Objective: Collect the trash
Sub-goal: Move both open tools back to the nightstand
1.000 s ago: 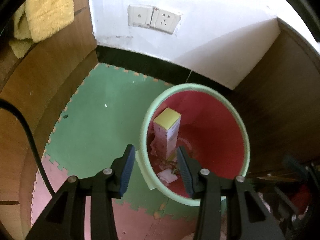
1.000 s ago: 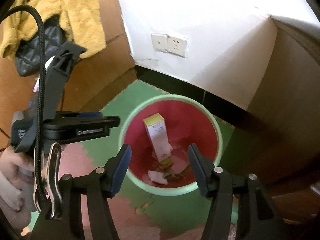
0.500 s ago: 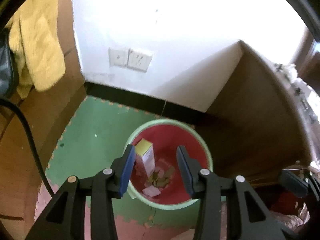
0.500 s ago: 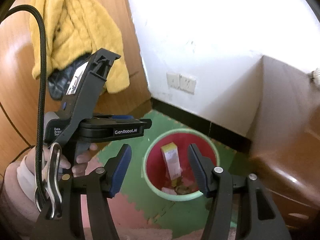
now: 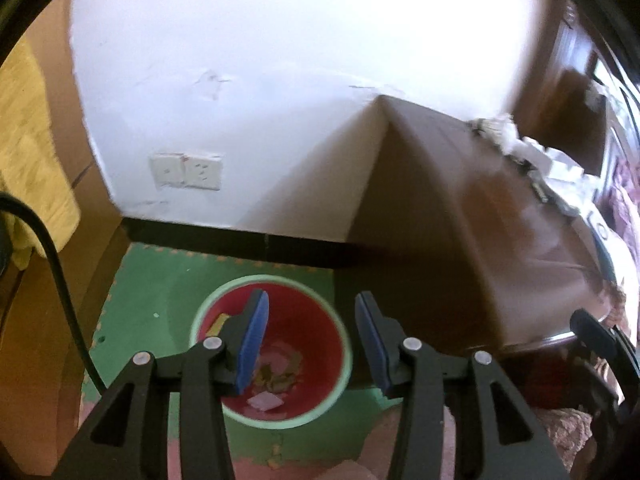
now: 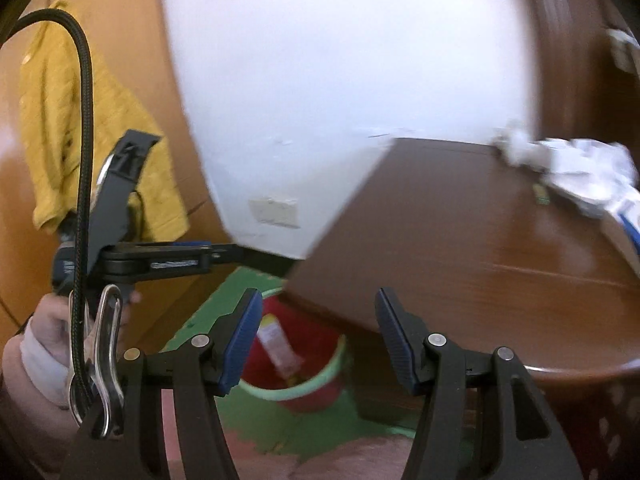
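Note:
A bin with a red inside and a green rim (image 5: 341,334) stands on the floor by the table's corner, with scraps and a yellow-topped carton (image 6: 276,344) in it. My left gripper (image 5: 311,304) hangs open high above the bin with nothing between its fingers. My right gripper (image 6: 319,296) is also open and bare, above the bin (image 6: 280,392) and the table edge. Crumpled white paper (image 6: 572,168) lies on the brown table (image 6: 480,240), also visible as paper (image 5: 520,144) in the left wrist view. A hand (image 6: 48,332) holds the left gripper's body (image 6: 152,260).
A green and pink foam mat (image 5: 160,280) covers the floor. Wall sockets (image 5: 186,170) sit low on the white wall. A yellow garment (image 6: 80,140) hangs on the wooden panel at left. A brown perforated basket (image 6: 600,420) is at the lower right.
Both grippers have risen and pulled back from the bin, which now looks smaller. The table top with its crumpled paper has come into view. Both stay open and bare.

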